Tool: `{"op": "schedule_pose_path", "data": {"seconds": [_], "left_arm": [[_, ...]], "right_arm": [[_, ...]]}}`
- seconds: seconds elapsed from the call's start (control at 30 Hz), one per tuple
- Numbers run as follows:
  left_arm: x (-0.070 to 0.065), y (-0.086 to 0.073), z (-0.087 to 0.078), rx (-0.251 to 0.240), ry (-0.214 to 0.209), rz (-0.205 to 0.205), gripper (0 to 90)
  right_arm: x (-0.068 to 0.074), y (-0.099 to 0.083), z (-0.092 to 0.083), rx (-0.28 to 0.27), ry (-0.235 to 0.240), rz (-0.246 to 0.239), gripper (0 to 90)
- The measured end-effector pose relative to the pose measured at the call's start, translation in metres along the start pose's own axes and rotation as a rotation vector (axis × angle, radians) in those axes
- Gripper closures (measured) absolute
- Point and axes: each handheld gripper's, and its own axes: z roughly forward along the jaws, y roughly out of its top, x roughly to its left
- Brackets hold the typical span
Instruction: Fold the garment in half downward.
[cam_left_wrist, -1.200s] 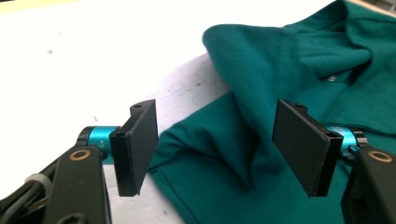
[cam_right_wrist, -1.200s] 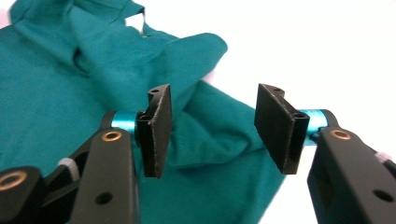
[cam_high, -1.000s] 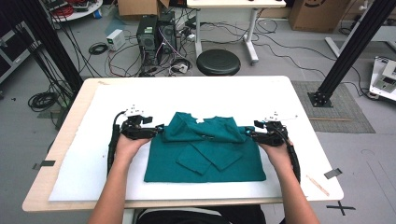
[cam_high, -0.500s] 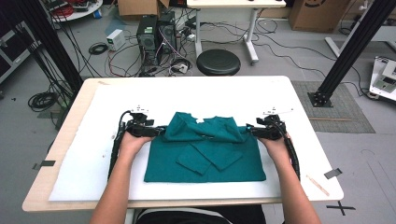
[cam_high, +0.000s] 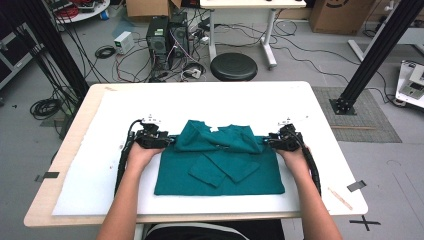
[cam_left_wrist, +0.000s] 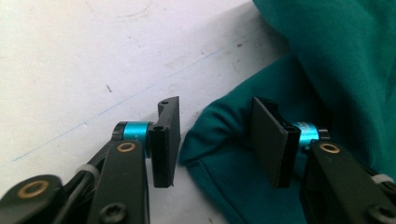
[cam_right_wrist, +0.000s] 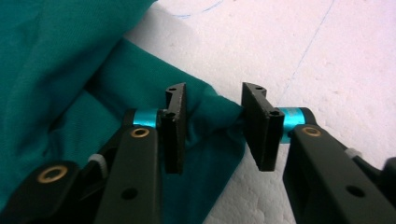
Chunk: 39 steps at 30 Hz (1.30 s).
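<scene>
White table (cam_high: 300, 105) holds a green shirt (cam_high: 220, 165), part folded. Both claws, left gripper (cam_left_wrist: 212, 140) and right gripper (cam_right_wrist: 212, 128), are spread around its side edges. Next I think they must pinch.

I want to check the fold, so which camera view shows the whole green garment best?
The high view: the folded dark green cloth garment lies whole on the white table, sleeves crossed. The left gripper view shows one edge between open jaws; the right gripper view shows a bunched corner.

Grey floor (cam_high: 310, 65) beyond the bench (cam_high: 75, 155) holds a black round stool (cam_high: 233, 66), tangled cables (cam_high: 100, 52), computer towers (cam_high: 167, 35) and cardboard boxes (cam_high: 332, 15)
</scene>
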Motion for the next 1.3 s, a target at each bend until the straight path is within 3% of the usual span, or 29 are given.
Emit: {"op": "schedule_pose_path", "data": {"seconds": [0.2, 0.37, 0.43, 0.7, 1.03, 1.2, 1.3], "left_arm": [[-0.003, -0.001, -0.001, 0.003, 0.008, 0.042, 62.5], [-0.006, -0.001, -0.001, 0.005, -0.023, 0.064, 78.1], [-0.007, 0.0, -0.001, 0.011, -0.018, 0.082, 80.8], [-0.006, 0.007, 0.0, 0.005, 0.003, 0.095, 81.9], [-0.003, 0.01, 0.011, -0.02, 0.019, 0.069, 82.1], [-0.006, 0.022, 0.016, 0.009, 0.041, 0.095, 82.0], [-0.005, 0.024, 0.021, 0.017, 0.044, 0.089, 81.8]], "right_arm": [[0.001, -0.001, -0.001, 0.003, 0.024, 0.009, 72.8], [0.004, 0.001, -0.002, 0.012, 0.015, -0.028, 80.1], [0.006, 0.002, -0.003, 0.009, -0.001, -0.053, 81.5], [0.01, 0.009, -0.003, -0.019, -0.081, -0.136, 82.9], [0.001, 0.02, -0.001, -0.016, -0.109, -0.153, 82.8], [-0.004, 0.023, 0.001, -0.005, -0.125, -0.153, 82.8], [-0.007, 0.026, 0.0, 0.002, -0.131, -0.152, 82.8]]}}
